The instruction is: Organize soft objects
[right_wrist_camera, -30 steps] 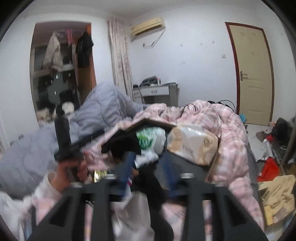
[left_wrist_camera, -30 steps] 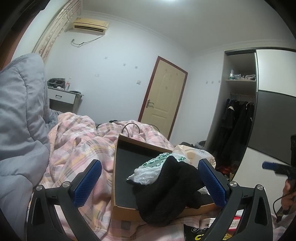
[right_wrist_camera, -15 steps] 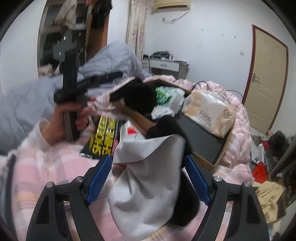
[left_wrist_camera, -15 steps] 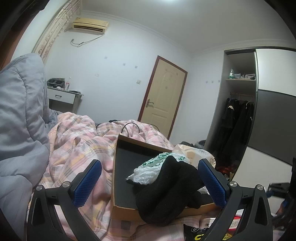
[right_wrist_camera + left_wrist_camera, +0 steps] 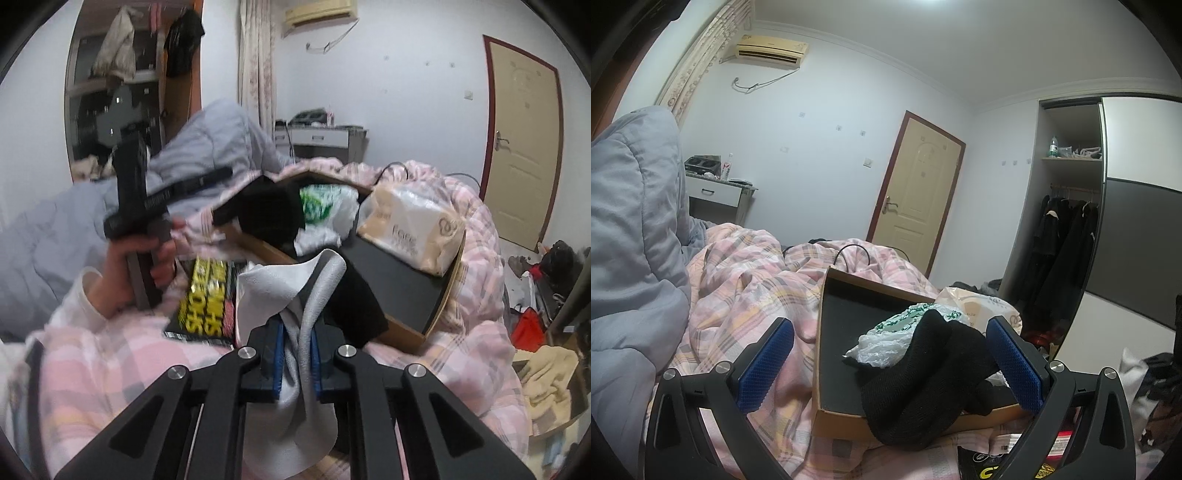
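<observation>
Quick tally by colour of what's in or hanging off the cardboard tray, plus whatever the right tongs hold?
Black knits: 2
Green-and-white bag: 1
Beige tissue pack: 1
Grey cloth, clamped in the right tongs: 1
Total: 5

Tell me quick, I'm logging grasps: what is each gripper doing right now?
Left gripper: open, holding nothing.
Right gripper: shut on the grey cloth.
</observation>
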The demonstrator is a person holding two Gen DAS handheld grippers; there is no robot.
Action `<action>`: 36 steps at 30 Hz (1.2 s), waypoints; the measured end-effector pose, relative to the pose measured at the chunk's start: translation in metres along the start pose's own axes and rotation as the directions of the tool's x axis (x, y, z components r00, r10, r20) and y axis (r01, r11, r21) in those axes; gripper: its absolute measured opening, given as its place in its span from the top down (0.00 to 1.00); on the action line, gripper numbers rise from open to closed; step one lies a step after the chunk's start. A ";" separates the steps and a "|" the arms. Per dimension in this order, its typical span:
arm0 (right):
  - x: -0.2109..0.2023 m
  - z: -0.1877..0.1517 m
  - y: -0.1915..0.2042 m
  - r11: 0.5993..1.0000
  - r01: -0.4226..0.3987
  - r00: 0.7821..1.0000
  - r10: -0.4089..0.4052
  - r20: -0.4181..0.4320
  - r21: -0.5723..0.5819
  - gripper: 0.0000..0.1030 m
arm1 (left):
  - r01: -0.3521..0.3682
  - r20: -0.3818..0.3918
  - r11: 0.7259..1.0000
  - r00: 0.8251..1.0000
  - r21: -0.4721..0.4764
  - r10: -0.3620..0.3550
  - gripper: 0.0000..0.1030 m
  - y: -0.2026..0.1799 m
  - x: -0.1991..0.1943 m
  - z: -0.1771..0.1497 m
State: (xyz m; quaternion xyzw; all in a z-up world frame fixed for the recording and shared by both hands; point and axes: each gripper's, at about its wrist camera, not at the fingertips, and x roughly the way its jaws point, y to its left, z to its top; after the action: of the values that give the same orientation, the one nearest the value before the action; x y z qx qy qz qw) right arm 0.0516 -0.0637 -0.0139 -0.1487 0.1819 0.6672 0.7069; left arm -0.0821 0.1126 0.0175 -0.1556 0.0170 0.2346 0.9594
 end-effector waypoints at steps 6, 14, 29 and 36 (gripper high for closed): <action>-0.009 0.020 0.002 1.000 0.015 0.992 -0.018 0.123 0.020 0.91 | 0.000 -0.002 1.000 1.000 -0.005 0.000 0.00 0.001 0.001 -0.001; 0.008 0.038 -0.027 0.981 0.161 0.948 -0.183 0.260 0.105 0.91 | -0.001 -0.003 1.000 1.000 -0.005 0.001 0.00 0.001 0.001 0.000; 0.059 0.027 -0.059 0.973 0.174 0.973 -0.193 0.123 0.151 0.91 | -0.001 -0.005 1.000 1.000 0.001 0.001 0.00 0.000 0.001 -0.001; 0.061 0.024 -0.058 0.979 0.133 0.984 -0.148 0.095 0.154 0.89 | -0.001 -0.004 1.000 1.000 0.000 0.001 0.00 0.000 0.001 -0.001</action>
State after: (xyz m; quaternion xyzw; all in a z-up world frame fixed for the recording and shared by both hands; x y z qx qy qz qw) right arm 0.1140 -0.0024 -0.0221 -0.0733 0.1818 0.6073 0.7699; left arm -0.0811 0.1129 0.0167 -0.1562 0.0192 0.2345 0.9593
